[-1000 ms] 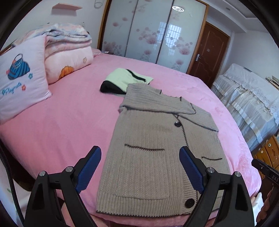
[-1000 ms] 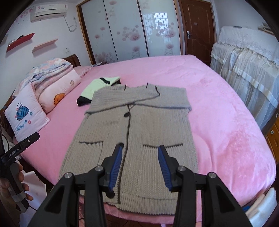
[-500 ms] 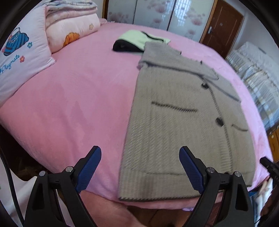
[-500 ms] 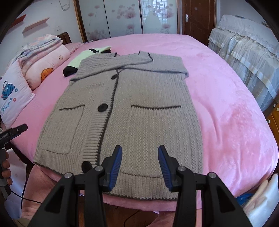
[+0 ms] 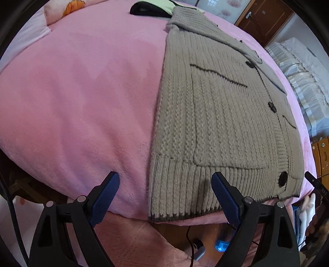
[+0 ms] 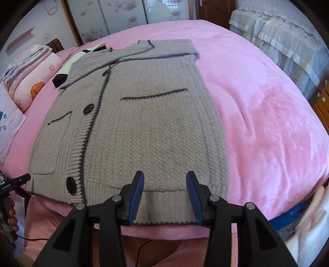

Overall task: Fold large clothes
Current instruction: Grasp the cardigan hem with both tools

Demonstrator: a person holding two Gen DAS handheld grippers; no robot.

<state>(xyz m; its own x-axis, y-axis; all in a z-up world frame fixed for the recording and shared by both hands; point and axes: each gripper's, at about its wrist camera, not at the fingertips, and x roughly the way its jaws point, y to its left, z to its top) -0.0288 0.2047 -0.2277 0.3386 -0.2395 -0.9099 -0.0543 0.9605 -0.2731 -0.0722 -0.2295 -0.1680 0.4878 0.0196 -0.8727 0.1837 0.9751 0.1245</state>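
One folded garment (image 5: 152,8) beyond cardigan (image 5: 216,123)

Bed (image 6: 267,106): wide, covered edge to edge by a pink plush blanket that drapes over the near edge.
Cardigan (image 6: 144,127): grey-beige knit, dark trim and dark buttons, lying flat and face up on the bed; hem at the bed's near edge, sleeves folded across its chest at the far end.
Green garment (image 5: 152,7): pale green and black, folded, touching the cardigan's far left corner, partly under it.
Quilts (image 6: 30,76): a folded pink stack, well left of the cardigan at the bed's head.
Pillow (image 6: 8,127): white with a printed picture, just nearer than the quilts, left of the cardigan.
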